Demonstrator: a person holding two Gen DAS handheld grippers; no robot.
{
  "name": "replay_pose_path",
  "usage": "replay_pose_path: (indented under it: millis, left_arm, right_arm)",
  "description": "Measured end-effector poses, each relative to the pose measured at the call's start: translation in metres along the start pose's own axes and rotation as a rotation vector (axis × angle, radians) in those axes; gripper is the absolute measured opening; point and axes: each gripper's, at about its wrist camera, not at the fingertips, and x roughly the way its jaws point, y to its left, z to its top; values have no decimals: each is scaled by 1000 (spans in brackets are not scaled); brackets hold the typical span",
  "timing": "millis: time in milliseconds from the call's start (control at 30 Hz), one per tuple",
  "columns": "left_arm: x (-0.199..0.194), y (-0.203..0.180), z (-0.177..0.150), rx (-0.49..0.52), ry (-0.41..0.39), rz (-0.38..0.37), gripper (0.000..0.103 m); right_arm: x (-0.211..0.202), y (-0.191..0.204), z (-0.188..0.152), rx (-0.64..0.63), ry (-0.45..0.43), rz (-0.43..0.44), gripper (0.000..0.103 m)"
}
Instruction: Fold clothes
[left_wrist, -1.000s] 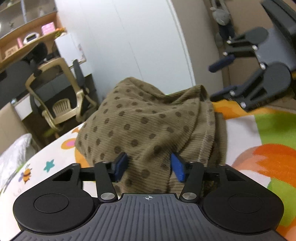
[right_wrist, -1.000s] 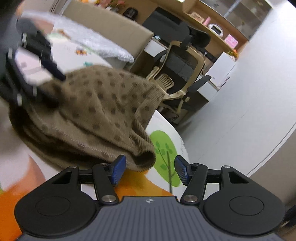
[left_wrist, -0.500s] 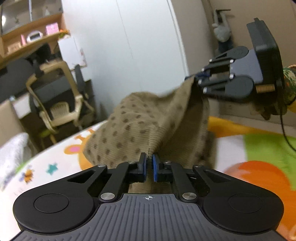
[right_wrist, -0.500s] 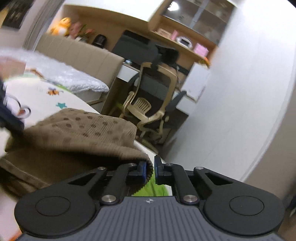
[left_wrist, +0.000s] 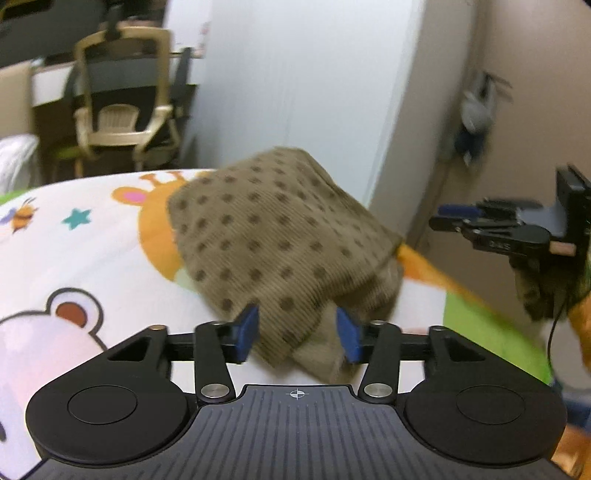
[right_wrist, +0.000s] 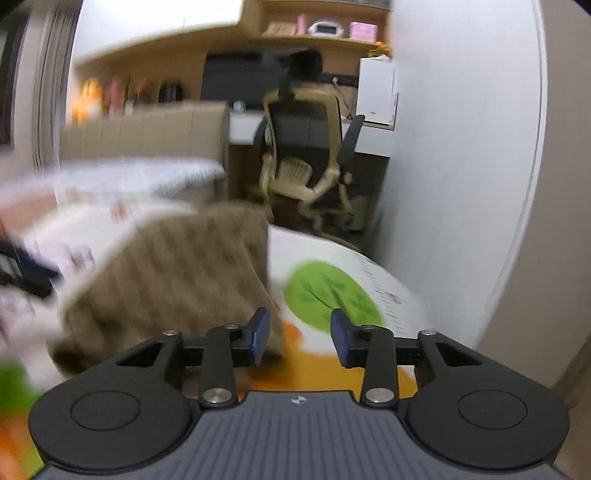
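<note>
left gripper (left_wrist: 297, 334) opening, cloth (left_wrist: 280, 236) corner between pads, not pinched | right gripper (right_wrist: 298, 341) opening, empty, cloth just left | left nearer | fold runs away-left

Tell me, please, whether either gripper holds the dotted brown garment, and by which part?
Neither: both grippers' jaws are opening. A fold of the garment lies loose inside the left gripper; the right gripper is empty.

No text, label, brand or number is sharp enough to read in either view.
</note>
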Motion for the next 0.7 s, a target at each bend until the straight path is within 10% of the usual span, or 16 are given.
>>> replay_pose_path:
  millis: [200, 367, 467, 700]
  left_arm:
    - [23, -16, 29, 27, -96, -95, 66]
    - [58, -28, -1, 78, 155, -146, 67]
    - [42, -31, -18, 146, 173, -140, 67]
    - [11, 27, 27, -122, 17, -96, 96]
  right_arm:
    - [62, 18, 20, 40, 36, 161, 37]
    - [86, 33, -11, -62, 173, 126, 41]
    - [67, 26, -22, -69, 182, 106, 57]
    - [39, 6, -2, 9, 115, 85, 86]
